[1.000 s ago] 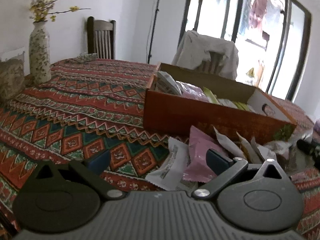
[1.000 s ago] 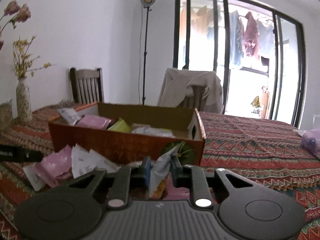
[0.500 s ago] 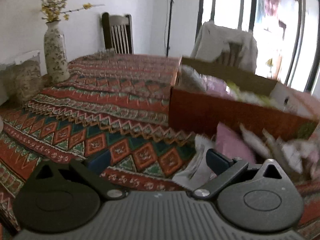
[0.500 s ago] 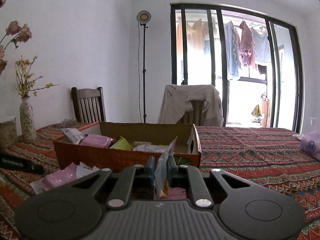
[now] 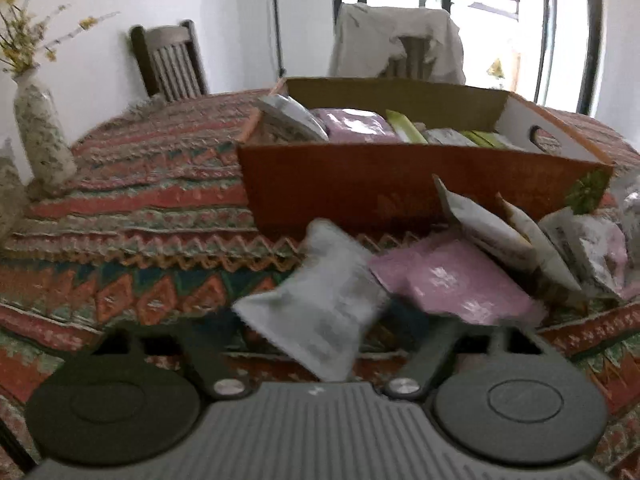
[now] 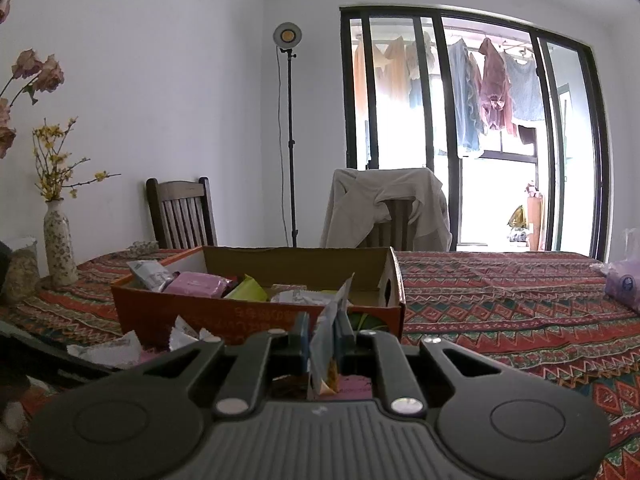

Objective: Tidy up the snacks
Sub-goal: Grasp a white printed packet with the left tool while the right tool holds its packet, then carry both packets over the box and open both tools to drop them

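Note:
An orange cardboard box (image 5: 360, 184) with several snack packets in it stands on the patterned tablecloth; it also shows in the right wrist view (image 6: 248, 316). In front of it lie loose packets: a white one (image 5: 320, 304), a pink one (image 5: 452, 280) and more to the right. My left gripper (image 5: 316, 320) is open, with the white packet lying between its fingers. My right gripper (image 6: 324, 336) is shut on a thin white packet (image 6: 330, 340), held upright just in front of the box's near wall.
A flowered vase (image 5: 40, 140) stands at the table's left. Two chairs (image 6: 180, 212), one draped with a cloth (image 6: 384, 208), stand behind the table. A lamp stand (image 6: 290, 140) is by the wall. A purple pack (image 6: 622, 284) lies at the far right.
My left gripper has swung right and closer to the loose packets, so the white one now lies between its fingers. My right gripper has lifted its packet higher, toward the box.

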Demonstrator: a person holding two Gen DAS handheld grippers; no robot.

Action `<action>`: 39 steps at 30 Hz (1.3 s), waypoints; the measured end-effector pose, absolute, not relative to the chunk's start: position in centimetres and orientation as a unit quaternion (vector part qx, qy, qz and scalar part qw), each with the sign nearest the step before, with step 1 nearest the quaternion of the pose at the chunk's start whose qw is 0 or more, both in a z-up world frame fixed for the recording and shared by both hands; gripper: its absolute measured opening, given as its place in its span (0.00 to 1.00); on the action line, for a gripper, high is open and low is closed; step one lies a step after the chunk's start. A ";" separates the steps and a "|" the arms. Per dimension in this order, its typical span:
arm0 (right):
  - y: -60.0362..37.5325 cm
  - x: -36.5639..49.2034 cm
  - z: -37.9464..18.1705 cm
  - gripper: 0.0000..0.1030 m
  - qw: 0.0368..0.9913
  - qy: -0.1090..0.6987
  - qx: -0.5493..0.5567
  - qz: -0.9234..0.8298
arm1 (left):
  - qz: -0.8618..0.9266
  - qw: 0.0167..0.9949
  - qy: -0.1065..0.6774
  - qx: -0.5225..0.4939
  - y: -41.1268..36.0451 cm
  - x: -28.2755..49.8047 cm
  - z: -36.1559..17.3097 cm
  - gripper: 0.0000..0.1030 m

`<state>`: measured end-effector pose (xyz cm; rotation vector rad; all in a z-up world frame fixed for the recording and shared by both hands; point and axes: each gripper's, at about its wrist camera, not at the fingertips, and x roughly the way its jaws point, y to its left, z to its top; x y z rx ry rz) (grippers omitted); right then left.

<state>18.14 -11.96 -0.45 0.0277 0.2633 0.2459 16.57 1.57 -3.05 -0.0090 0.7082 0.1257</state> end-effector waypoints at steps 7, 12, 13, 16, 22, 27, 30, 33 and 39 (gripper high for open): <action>-12.1 17.9 -0.4 0.12 0.984 0.126 0.014 0.129 | 0.050 0.944 0.326 -0.007 1.6 15.2 -2.6 0.08; -12.0 17.6 -0.3 0.12 0.984 0.119 0.010 0.130 | 0.050 0.952 0.303 -0.003 1.8 14.4 -1.6 0.06; -12.0 17.6 -0.3 0.12 0.984 0.119 0.010 0.130 | 0.052 0.951 0.305 -0.002 1.8 14.4 -1.5 0.07; -12.1 17.5 -0.2 0.12 0.985 0.119 0.012 0.128 | 0.061 0.946 0.318 -0.008 2.4 14.1 -1.7 0.29; -12.2 17.5 -0.2 0.12 0.984 0.123 0.013 0.129 | 0.081 0.951 0.300 0.010 3.5 13.4 -1.4 0.93; -12.1 17.6 -0.3 0.12 0.984 0.123 0.014 0.126 | 0.071 0.943 0.323 0.045 3.5 16.3 -1.7 0.94; -12.1 17.6 -0.3 0.12 0.984 0.125 0.014 0.124 | 0.056 0.936 0.345 0.041 3.6 18.2 -2.2 0.83; -12.2 17.6 -0.3 0.12 0.984 0.126 0.016 0.125 | 0.030 0.933 0.358 0.016 3.9 19.0 -2.5 0.44; -12.1 17.7 -0.3 0.12 0.984 0.126 0.013 0.128 | 0.024 0.939 0.344 0.012 3.7 18.1 -2.0 0.41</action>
